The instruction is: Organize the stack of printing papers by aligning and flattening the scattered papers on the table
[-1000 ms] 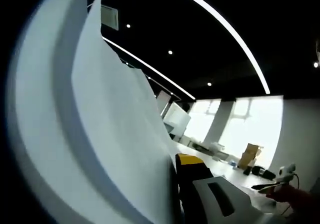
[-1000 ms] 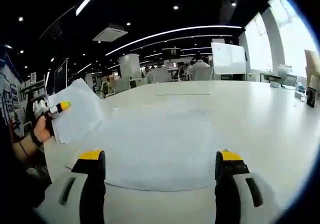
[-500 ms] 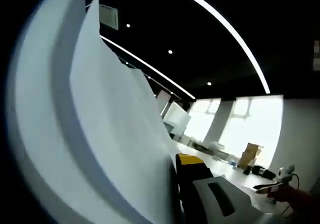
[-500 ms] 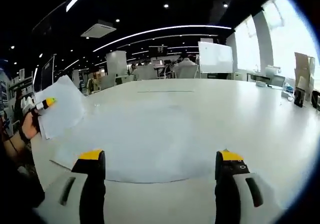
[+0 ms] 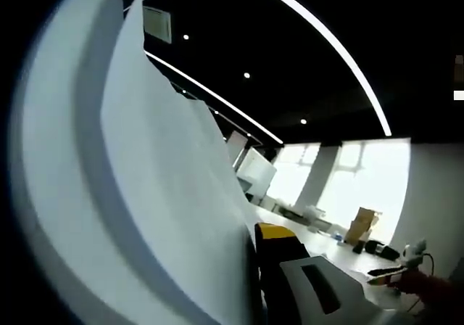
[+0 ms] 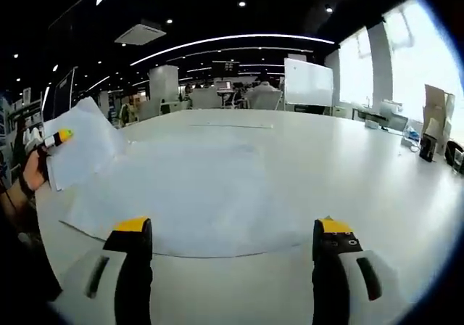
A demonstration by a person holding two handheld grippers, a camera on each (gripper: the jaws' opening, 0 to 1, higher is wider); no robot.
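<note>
Left gripper is clamped on a few white sheets, held up on edge at the far left of the right gripper view, curving tall through the left gripper view. Right gripper sits with jaws wide apart at bottom center, over thin flat papers lying loosely overlapped, long side probably running left-right. The smooth white table has open room on the right.

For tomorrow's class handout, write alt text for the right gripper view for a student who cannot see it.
The open right gripper hovers over loose white papers spread on a white table. At the view's left, the left gripper holds up more sheets.
</note>
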